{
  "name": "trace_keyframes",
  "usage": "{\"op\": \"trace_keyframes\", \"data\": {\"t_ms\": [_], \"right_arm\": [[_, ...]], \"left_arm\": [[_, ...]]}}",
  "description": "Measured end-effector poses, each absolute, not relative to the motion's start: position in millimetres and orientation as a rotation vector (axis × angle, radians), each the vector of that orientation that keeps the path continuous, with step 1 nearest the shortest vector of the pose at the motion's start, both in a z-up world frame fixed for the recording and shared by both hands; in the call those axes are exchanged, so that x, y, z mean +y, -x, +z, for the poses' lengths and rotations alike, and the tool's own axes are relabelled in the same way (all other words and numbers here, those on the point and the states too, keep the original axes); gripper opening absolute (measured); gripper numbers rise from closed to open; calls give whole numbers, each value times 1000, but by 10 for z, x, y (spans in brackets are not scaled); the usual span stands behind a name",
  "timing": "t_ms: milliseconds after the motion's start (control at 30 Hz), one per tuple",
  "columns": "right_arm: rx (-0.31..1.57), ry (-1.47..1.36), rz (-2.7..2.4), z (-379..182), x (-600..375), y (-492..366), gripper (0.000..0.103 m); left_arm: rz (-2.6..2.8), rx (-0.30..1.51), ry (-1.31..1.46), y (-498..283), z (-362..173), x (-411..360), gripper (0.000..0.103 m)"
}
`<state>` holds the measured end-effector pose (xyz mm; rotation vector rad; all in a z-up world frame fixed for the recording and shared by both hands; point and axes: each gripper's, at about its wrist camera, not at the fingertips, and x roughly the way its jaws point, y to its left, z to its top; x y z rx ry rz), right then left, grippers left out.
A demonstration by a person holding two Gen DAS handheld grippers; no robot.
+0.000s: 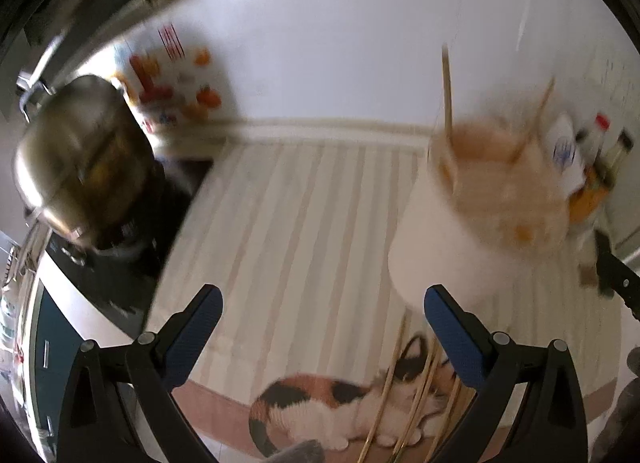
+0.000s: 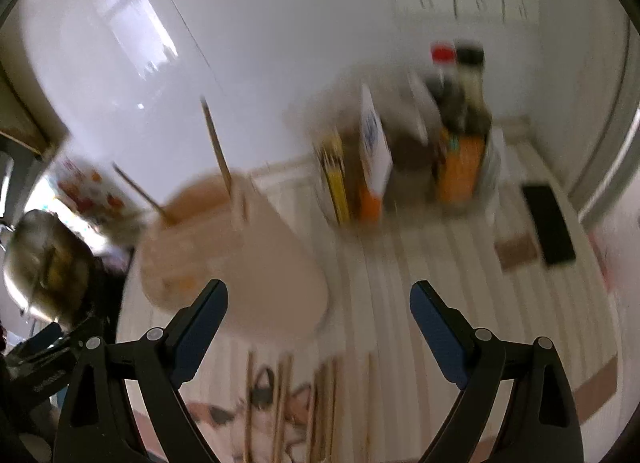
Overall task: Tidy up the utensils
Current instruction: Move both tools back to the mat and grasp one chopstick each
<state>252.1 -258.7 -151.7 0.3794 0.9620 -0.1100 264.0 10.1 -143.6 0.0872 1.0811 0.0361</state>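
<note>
Loose chopsticks (image 1: 404,395) lie on the cat-print mat (image 1: 304,223) on the counter, just before the white holder (image 1: 452,247) already standing two upright. Both left tongs (image 1: 324,315) and right tongs (image 2: 319,305) gape empty above them, seemingly ready to gather more.

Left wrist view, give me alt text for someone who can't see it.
The open left gripper hangs over a striped mat with a cat print, nothing between its fingers. Loose chopsticks lie on the mat near a white holder holding two more. A steel pot sits left. The picture is blurred.
</note>
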Motion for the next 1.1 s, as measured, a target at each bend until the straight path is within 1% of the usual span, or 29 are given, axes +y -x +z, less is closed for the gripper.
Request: {"op": "trace_keyframes", "data": {"t_ms": [33, 133, 300, 333, 400, 467, 500, 633, 700, 833, 900, 933, 1000, 1033, 1067, 1100], "right_arm": [[993, -383, -112, -1627, -2580, -2490, 86], [1094, -396, -123, -1984, -2573, -2419, 74], [1225, -406, -150, -2488, -2559, -2272, 60], [1247, -405, -157, -2571, -2559, -2243, 56], [1281, -404, -163, -2710, -2557, -2185, 51], [1319, -396, -174, -2838, -2555, -2123, 50], [1339, -395, -177, -2900, -2553, -2091, 48], [1419, -389, -184, -3082, -2542, -2013, 48], [1454, -369, -190, -3154, -2520, -1972, 48], [1499, -344, -191, -3257, -2474, -1908, 48], [1514, -329, -188, -3299, -2439, -1880, 48], [1521, -323, -185, -3317, -2420, -1869, 48], [1536, -298, -181, -3354, -2371, -1852, 48], [1542, -281, -179, -3374, -2339, -1843, 47], [1550, -262, -177, -3398, -2309, -1833, 43], [1552, -232, -185, -3412, -2276, -1819, 36]], "left_arm": [[31, 1103, -93, -2614, -1543, 85, 103], [6, 1176, -111, -2546, -1867, 27, 102], [-70, 1314, -129, -2460, -2439, -108, 101], [-81, 1335, -137, -2446, -2521, -166, 99], [-111, 1382, -151, -2420, -2703, -248, 80], [-128, 1420, -167, -2404, -2855, -321, 75], [-131, 1430, -175, -2397, -2915, -347, 75], [-143, 1458, -212, -2351, -3108, -452, 73], [-152, 1467, -222, -2338, -3163, -486, 63], [-153, 1476, -235, -2298, -3238, -544, 59], [-153, 1483, -241, -2286, -3270, -558, 44], [-154, 1491, -242, -2273, -3295, -565, 40], [-159, 1511, -238, -2259, -3362, -563, 18], [-167, 1504, -221, -2249, -3368, -561, 14], [-163, 1507, -220, -2240, -3374, -550, 7], [-160, 1507, -217, -2239, -3375, -536, 5]]}}
